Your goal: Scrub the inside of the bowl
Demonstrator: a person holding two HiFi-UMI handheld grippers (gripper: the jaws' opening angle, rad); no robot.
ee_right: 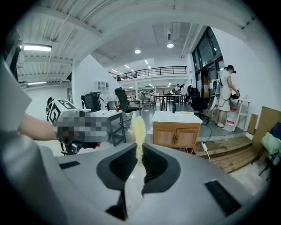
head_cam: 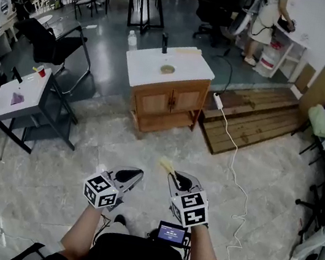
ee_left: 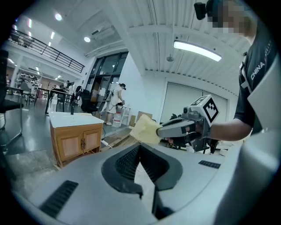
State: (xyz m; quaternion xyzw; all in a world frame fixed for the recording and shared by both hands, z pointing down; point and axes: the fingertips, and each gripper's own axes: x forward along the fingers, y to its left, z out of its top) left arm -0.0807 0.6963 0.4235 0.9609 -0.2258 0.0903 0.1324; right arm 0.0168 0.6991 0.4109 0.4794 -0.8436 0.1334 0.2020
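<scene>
The right gripper (ee_right: 139,151) clamps a yellow sponge (ee_right: 137,128) edge-on between its pads; the left gripper (ee_left: 139,148) is fully closed, with nothing in it. A small round object (head_cam: 167,69), probably the bowl, sits on the white-topped cabinet (head_cam: 169,99), well apart from both.

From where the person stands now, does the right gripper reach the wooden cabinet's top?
Probably not. The right gripper, shut on the sponge, is far short: the wooden cabinet stands well ahead across open floor. Nothing blocks the way.
</scene>
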